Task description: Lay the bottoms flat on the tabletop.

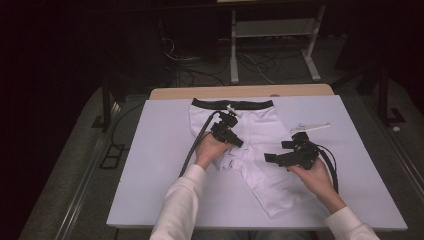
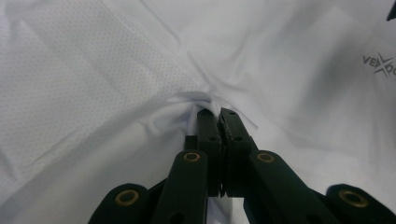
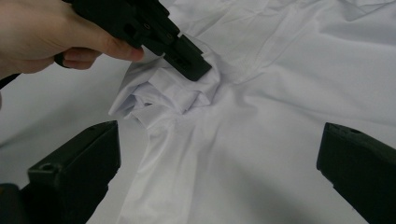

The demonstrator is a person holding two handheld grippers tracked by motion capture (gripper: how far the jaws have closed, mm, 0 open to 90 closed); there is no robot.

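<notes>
White shorts point(image 1: 260, 150) lie spread across the middle of the white surface point(image 1: 150, 165), the black waistband point(image 1: 232, 104) up at twelve o'clock, one leg running down toward five o'clock. The left gripper point(image 1: 235, 140) is right on the garment's centre, and the left gripper view shows its jaws pressed together, pinching a small fold of the shorts' fabric point(image 2: 196, 100) between the tips. The cloth bunches and crumples at that spot; in the right gripper view a wad of folds point(image 3: 173, 93) sits under the left gripper's tip point(image 3: 191, 65), with the left hand point(image 3: 42, 32) wrapped around the tool. Over at three o'clock, the right gripper point(image 1: 272, 159) hangs above the leg of the shorts, jaws spread wide, nothing between them, pointing back toward nine o'clock at the pinch. The right hand point(image 1: 312, 175) grips it from behind. A grey logo point(image 2: 380, 65) shows on the fabric. Up toward two o'clock, a slim white piece point(image 1: 310, 126) lies on the surface, too small to tell what it is.
</notes>
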